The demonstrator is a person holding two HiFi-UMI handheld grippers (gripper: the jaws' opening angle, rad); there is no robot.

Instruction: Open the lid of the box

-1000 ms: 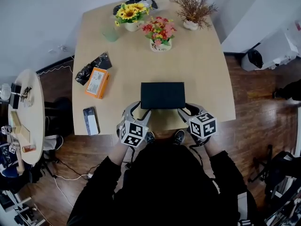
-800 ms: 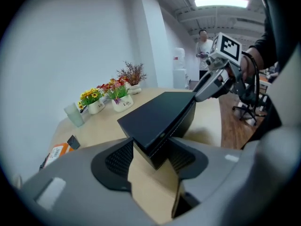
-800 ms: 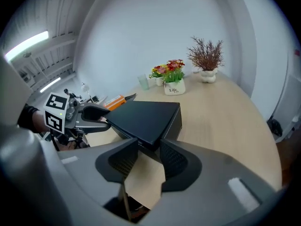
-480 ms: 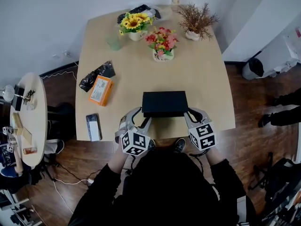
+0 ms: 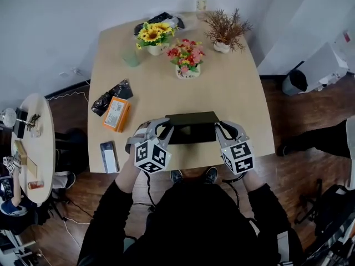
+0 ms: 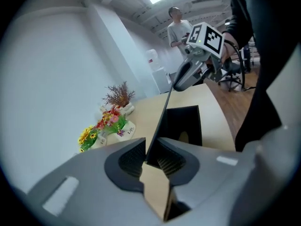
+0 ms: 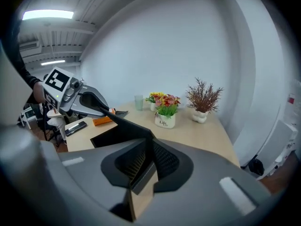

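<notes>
A black box (image 5: 191,133) lies near the table's front edge, and its lid (image 5: 191,118) is tilted up off the base. My left gripper (image 5: 165,128) is shut on the lid's left edge. In the left gripper view the thin lid (image 6: 160,121) runs up from between my pads (image 6: 151,159), with the open base (image 6: 184,124) behind it. My right gripper (image 5: 218,128) holds the lid's right edge, its jaws still closing. In the right gripper view the lid (image 7: 123,126) is pinched between its pads (image 7: 146,157), and the left gripper (image 7: 89,102) holds the far end.
An orange pack (image 5: 115,114), a black bag (image 5: 110,91) and a phone (image 5: 108,156) lie on the table's left side. Flower pots (image 5: 187,57), sunflowers (image 5: 153,35), a dried plant (image 5: 224,29) and a green cup (image 5: 131,57) stand at the back. A person (image 6: 181,27) stands far off.
Both grippers have closed on the lid's side edges. The lid, flat on the box before, now stands tilted up and the dark inside of the base shows.
</notes>
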